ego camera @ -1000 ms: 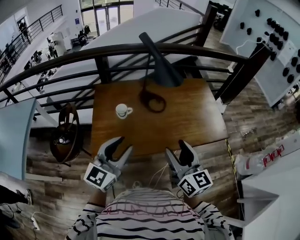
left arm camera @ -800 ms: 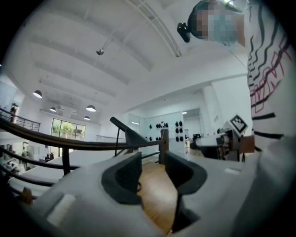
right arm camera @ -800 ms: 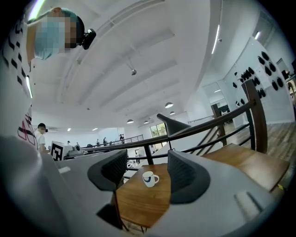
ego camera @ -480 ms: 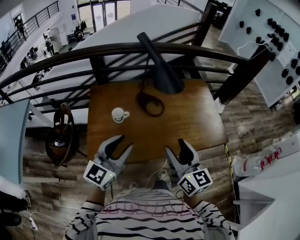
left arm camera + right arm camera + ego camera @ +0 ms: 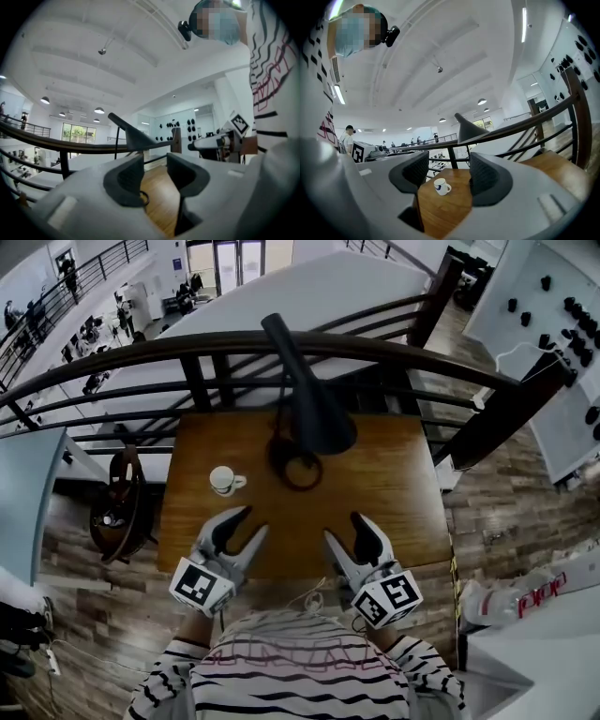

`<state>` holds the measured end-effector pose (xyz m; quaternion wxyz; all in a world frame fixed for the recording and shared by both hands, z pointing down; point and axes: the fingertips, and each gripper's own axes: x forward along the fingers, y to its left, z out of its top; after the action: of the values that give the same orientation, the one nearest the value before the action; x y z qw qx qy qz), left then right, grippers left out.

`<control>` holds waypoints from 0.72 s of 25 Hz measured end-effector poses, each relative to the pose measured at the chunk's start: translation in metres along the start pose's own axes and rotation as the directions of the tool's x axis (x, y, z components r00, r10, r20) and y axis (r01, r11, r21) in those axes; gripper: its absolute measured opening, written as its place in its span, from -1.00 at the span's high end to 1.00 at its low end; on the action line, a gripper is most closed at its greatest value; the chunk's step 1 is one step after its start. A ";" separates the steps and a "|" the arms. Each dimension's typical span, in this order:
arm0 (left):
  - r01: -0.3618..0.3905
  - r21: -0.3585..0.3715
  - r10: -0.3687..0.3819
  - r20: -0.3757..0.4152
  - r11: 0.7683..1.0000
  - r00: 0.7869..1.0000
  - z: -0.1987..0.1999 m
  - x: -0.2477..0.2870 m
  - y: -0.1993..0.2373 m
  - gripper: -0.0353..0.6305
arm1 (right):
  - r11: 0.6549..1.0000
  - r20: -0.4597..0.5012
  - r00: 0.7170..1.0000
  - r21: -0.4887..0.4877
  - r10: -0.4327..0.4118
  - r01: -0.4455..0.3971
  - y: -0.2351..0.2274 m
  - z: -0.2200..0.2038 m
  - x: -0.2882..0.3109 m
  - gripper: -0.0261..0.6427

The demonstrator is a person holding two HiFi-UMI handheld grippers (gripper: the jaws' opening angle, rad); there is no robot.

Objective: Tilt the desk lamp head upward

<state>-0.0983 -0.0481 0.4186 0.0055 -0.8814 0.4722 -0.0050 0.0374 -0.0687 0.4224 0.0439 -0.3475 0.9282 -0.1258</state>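
Wooden counter (image 5: 394,484): a square top, with its far edge against a dark railing (image 5: 141,352).
Desk lamp (image 5: 314,399): it stands at the far middle of the counter, close to the railing. Its dark cone head points its wide mouth down at the wood, and the narrow end slants up and away to the left.
Ring (image 5: 295,465): dark, lying on the counter just below the lamp head.
Cup (image 5: 223,480): white, upright, left of the lamp and apart from it.
Left gripper (image 5: 248,524): I hold it over the near edge of the counter, well short of the lamp. Its fingers stand apart with nothing between them, and in the left gripper view I see the lamp beyond the gap.
Right gripper (image 5: 343,527): it is beside the left one at the near edge. Its fingers are likewise spread and hold nothing. In the right gripper view the cup shows through the gap, far off on the wood.
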 end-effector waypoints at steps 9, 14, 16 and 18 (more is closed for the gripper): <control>-0.113 0.015 0.114 -0.005 0.993 0.994 -0.007 0.068 -0.013 0.43 | 0.993 -0.034 0.993 -0.003 0.117 -0.117 -0.071 0.012 0.002 0.14; -0.175 0.032 0.176 -0.020 0.984 0.984 -0.015 0.091 -0.008 0.43 | 0.982 -0.050 0.982 -0.021 0.184 -0.185 -0.095 0.013 0.009 0.15; -0.179 0.044 0.180 -0.028 0.983 0.983 -0.017 0.098 -0.005 0.43 | 0.980 -0.048 0.979 -0.021 0.196 -0.198 -0.101 0.014 0.012 0.15; -0.176 0.045 0.178 -0.033 0.983 0.984 -0.019 0.103 0.001 0.43 | 0.980 -0.044 0.980 -0.013 0.197 -0.197 -0.104 0.013 0.018 0.15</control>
<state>-0.0423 -0.1347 0.4376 0.0160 -0.8354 0.5485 -0.0305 0.0919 -0.1587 0.4377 0.0336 -0.2515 0.9598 -0.1203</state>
